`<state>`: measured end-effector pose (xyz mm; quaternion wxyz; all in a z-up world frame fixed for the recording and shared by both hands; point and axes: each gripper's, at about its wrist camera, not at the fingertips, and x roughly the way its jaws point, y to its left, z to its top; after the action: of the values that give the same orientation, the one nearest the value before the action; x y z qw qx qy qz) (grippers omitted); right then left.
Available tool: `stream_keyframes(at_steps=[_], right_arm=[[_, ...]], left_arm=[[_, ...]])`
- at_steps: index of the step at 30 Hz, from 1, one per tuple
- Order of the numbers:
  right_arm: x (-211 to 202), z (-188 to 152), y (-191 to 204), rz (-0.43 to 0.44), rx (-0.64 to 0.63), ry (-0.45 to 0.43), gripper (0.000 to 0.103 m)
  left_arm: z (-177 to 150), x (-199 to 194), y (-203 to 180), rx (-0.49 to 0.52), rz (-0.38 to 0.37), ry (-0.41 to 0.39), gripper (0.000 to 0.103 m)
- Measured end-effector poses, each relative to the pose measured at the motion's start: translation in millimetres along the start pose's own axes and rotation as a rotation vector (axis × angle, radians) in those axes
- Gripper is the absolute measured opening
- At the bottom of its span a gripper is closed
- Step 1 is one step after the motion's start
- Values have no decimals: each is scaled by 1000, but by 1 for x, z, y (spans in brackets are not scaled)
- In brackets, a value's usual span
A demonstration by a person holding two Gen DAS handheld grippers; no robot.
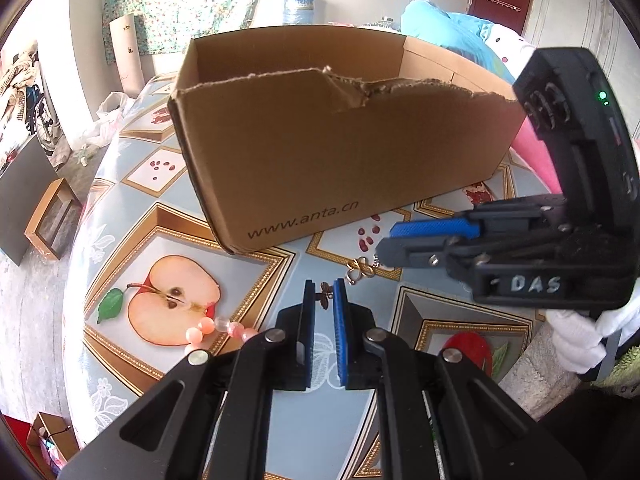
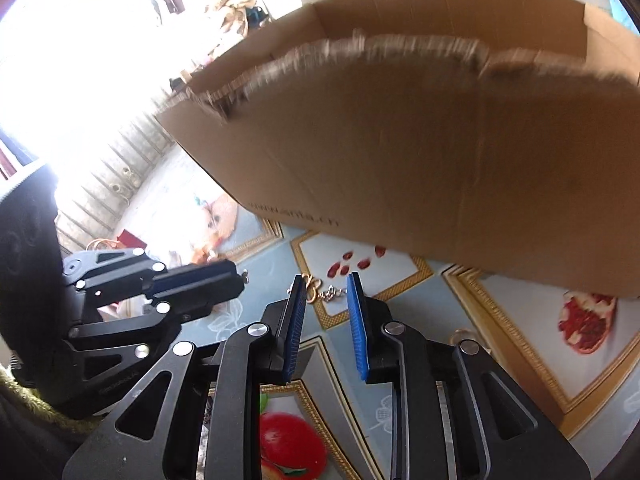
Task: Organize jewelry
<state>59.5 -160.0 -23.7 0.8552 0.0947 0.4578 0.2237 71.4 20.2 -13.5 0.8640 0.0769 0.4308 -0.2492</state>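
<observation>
Jewelry shows in three places on the fruit-print cloth (image 1: 132, 360) in front of the box (image 1: 320, 152). The smallest piece is a dark bronze charm (image 1: 326, 295), shaped a bit like a butterfly. It is pinched between the blue pads of the left gripper (image 1: 324, 292), whose jaws are almost fully closed on it. From the right wrist view a small bit of it pokes out past the fingertips.

Just right of it is a gold piece (image 1: 359, 271) with looped, bow-like wire and a short fine chain. It sits over a gold-framed panel of the cloth, near red seed prints. Its chain runs up to the tip of the right gripper (image 1: 386, 242). That gripper's jaws stand partly open, with a clear gap between the pads. The gold piece shows right at their tips, but I cannot tell whether it is gripped or lies on the cloth.

Left of the left gripper, a string of pink and clear round beads (image 1: 216, 328) rests on the cloth beside the printed apple half.

A white-gloved hand (image 1: 580, 344) holds the right gripper.
</observation>
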Motion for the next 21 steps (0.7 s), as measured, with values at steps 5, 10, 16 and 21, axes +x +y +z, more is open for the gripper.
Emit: stream_keyframes(at_steps=[5, 10, 16, 21], right_arm=[[2, -3, 8, -93, -67, -14, 22], [15, -6, 23, -182, -178, 0, 18], [22, -11, 37, -247, -249, -4, 3], [8, -6, 15, -156, -120, -6, 0]], left_arm=[[0, 1, 3, -8, -7, 0, 8], [-1, 1, 5, -8, -6, 0, 8], [0, -1, 9, -15, -6, -5, 8], [-1, -4, 8, -14, -9, -13, 8]])
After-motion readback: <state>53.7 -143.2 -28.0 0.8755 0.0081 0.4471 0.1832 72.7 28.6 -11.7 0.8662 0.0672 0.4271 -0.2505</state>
